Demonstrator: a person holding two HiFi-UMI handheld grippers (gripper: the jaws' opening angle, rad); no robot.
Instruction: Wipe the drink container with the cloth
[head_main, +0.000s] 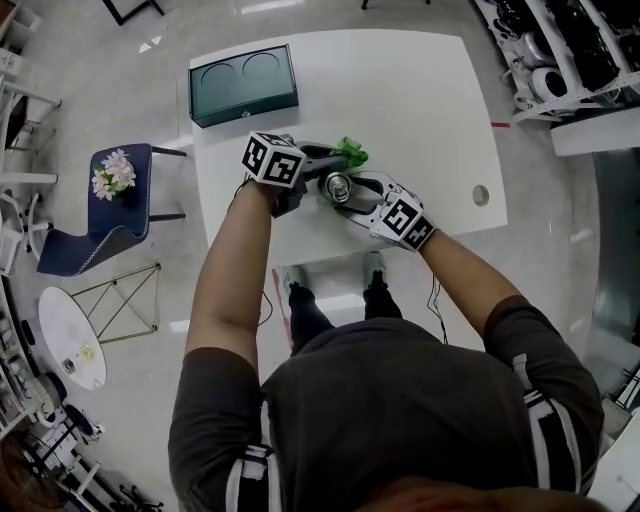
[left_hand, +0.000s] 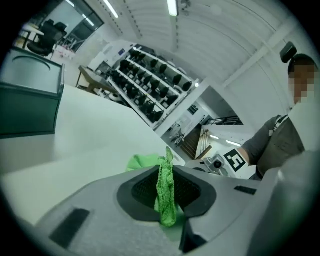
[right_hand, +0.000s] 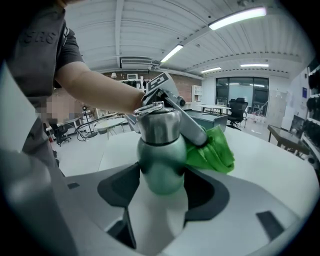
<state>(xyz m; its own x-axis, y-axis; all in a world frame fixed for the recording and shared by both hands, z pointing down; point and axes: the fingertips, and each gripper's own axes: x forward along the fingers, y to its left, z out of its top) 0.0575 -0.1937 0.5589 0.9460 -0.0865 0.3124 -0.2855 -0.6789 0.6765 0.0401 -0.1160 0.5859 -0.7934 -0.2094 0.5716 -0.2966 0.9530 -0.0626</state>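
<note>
Head view: white table (head_main: 430, 90) with a dark green box (head_main: 243, 85) at the far left. Over the near edge the two grippers meet. The right gripper (head_main: 337, 190) holds a bottle (head_main: 338, 186) whose top faces the camera. The left gripper (head_main: 338, 156) reaches in just behind it, with a green cloth (head_main: 352, 152) bunched at its tips.

Left gripper view: the jaws are closed tight on a narrow fold of the cloth, and the rest spills out beyond the tips. The bottle is not visible from here.

Right gripper view: the jaws stand fairly wide and both pads clamp the bottle's pale green body. The steel cap (right_hand: 159, 125) rises above them. The cloth lies against the bottle's right shoulder, with a left finger slanting across the cap. Whether the base rests on the table cannot be seen.

Handling note, as a judgement: wiping looks under way.
- The right grip is best held firm and motionless.
- The loose bulk of the cloth, not the hard fingertips, should rub the metal.
- Strokes should run round the shoulder and down the body.
- The strips under the pads need a re-grip, or they go unwiped.
- A thin pinch may let the cloth slip
</note>
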